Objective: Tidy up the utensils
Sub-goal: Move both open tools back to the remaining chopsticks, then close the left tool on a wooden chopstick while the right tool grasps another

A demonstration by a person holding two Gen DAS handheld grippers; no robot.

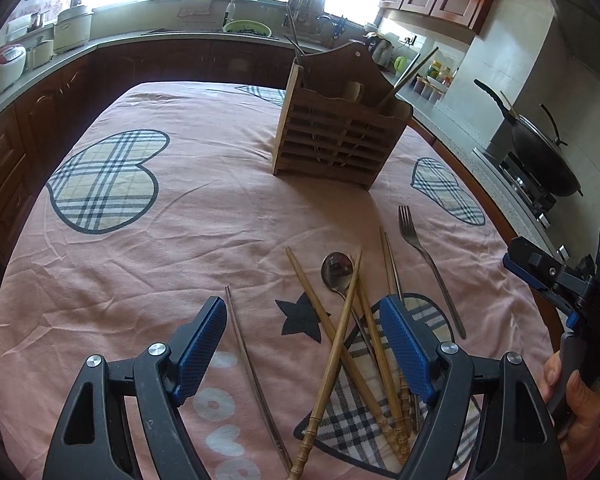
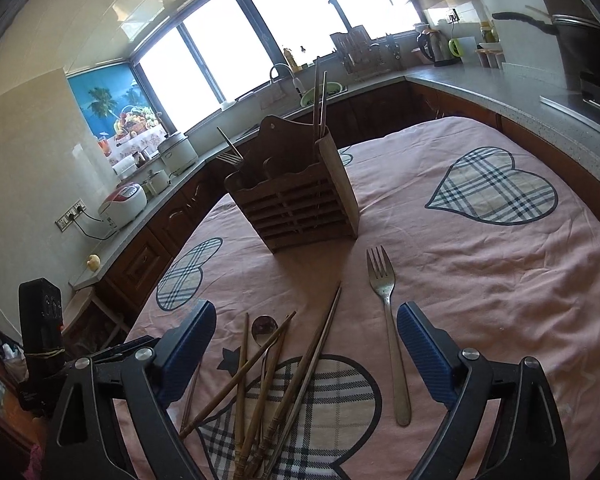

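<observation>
Your left tongs [image 1: 302,354] stand spread with nothing pinched, hanging over the heap of wooden chopsticks [image 1: 346,344]; your right tongs [image 2: 306,354] are spread too and grip nothing, with the fork [image 2: 388,328] lying between their blue pads but untouched. The chopsticks are light, stiff and round, so I judge they will roll and slip under a pinch; take them across the plain shaft near the middle, not on the turned, knobbly ends nearest you. One thin dark stick [image 1: 256,376] lies apart on the left of the heap and looks the easiest single pick. The steel spoon [image 1: 337,270] sits part-buried under crossed sticks, smooth and likely slippery; clear the sticks first, then grip its handle. The fork lies alone to the right, flat on the cloth, and its thin handle should be pinched edge to edge around mid-length. All of it rests on a pink tablecloth [image 1: 180,264] with plaid hearts that covers the bench; the cloth is soft and creased, so low tongs may drag it. Further off stands the slatted wooden utensil holder [image 1: 336,128], upright, already carrying a few pieces. Beyond it run the kitchen counters, a sink below bright windows, and a wok [image 1: 540,152] on the stove at the right.
</observation>
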